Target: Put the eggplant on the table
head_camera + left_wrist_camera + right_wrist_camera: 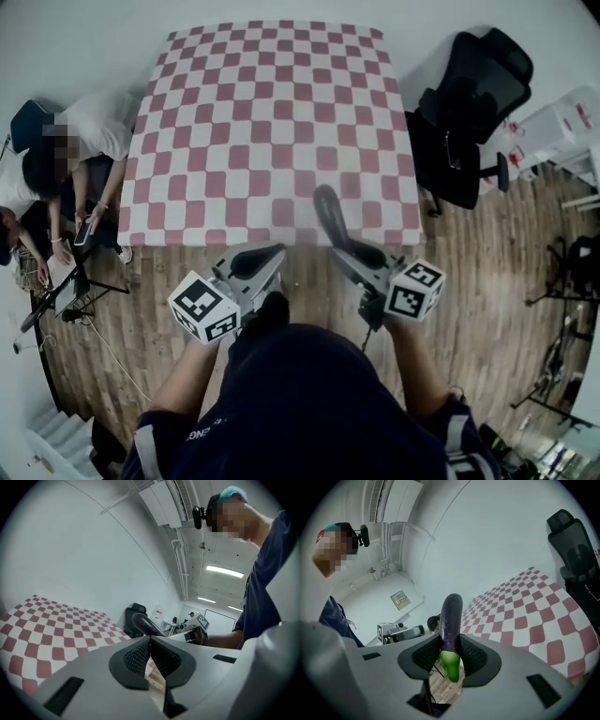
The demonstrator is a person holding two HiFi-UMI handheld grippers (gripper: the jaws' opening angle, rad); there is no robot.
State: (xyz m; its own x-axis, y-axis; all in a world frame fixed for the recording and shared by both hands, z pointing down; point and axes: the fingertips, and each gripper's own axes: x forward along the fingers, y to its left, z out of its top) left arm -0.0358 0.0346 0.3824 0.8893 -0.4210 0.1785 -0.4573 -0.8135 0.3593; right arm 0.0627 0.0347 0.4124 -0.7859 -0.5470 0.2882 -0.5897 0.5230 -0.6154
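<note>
A long dark purple eggplant [451, 616] with a green stem end [450, 663] stands clamped between the black pads of my right gripper [451, 651], its body pointing up and forward. In the head view the eggplant [328, 216] reaches over the near edge of the table [272, 103], which has a red and white checked cloth, while the right gripper [349, 249] hangs just before that edge. My left gripper [267, 255] is beside it to the left, over the wooden floor. Its jaws [150, 641] are shut and hold nothing. From the left gripper view the eggplant [145, 623] shows to the right.
A black office chair [469, 112] stands at the table's right side, with white boxes [562, 127] beyond it. People [84, 141] sit on the floor at the table's left corner among cables and a stand [66, 305]. More stands [562, 272] are at the far right.
</note>
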